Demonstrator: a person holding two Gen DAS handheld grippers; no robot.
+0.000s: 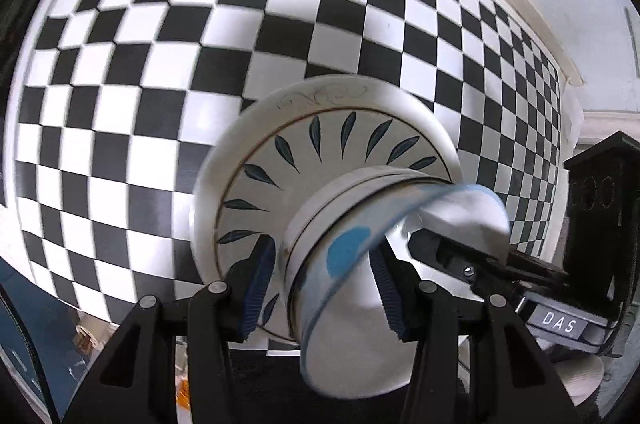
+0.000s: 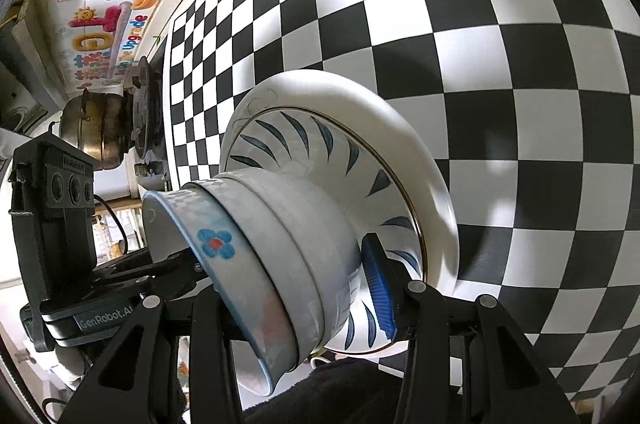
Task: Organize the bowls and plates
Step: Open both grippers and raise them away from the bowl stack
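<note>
bowls [image 2: 280,256] nested on a leaf-patterned plate [image 1: 320,152] over the checkered surface [image 1: 160,64], both grippers' part-open jaws clamping the stack from opposite sides: left gripper [image 1: 324,288], right gripper [image 2: 296,288].

Two plates [image 2: 400,128], three stacked bowls [image 2: 288,244], two tongs [image 1: 324,288], one metal pot [image 2: 96,128]

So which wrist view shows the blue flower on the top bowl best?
The right wrist view: the flower on the top bowl faces the camera, blue petals and red centre sharp. The left wrist view shows only a blurred blue patch on the bowl's wall.
</note>
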